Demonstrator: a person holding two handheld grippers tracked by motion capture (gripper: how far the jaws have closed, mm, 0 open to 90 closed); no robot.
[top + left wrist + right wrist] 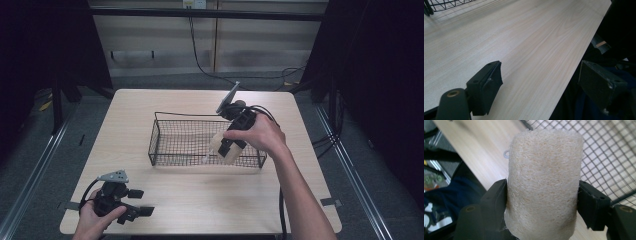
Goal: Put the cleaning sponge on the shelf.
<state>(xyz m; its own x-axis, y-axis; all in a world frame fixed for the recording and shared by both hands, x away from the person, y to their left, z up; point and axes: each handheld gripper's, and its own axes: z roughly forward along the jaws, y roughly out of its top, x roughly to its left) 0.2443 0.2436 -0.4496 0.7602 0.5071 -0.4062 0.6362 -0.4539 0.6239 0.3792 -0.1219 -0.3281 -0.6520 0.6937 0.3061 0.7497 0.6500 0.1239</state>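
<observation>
A cream loofah sponge (544, 180) sits between the jaws of my right gripper (541, 202), which is shut on it, both pads pressing its sides. In the high view the right gripper (229, 148) holds the loofah sponge (223, 147) over the right end of the black wire basket (165, 150), just above its front rim. My left gripper (141, 202) rests near the table's front left corner, held in a hand. Its jaws stand wide apart in the left gripper view, with the left gripper (549, 82) open over bare wood near the table edge.
The light wooden table (200, 200) has free room in front of the basket. A corner of the basket (446, 4) shows far off in the left gripper view. Cables trail from the right gripper over the table's back right. Dark floor surrounds the table.
</observation>
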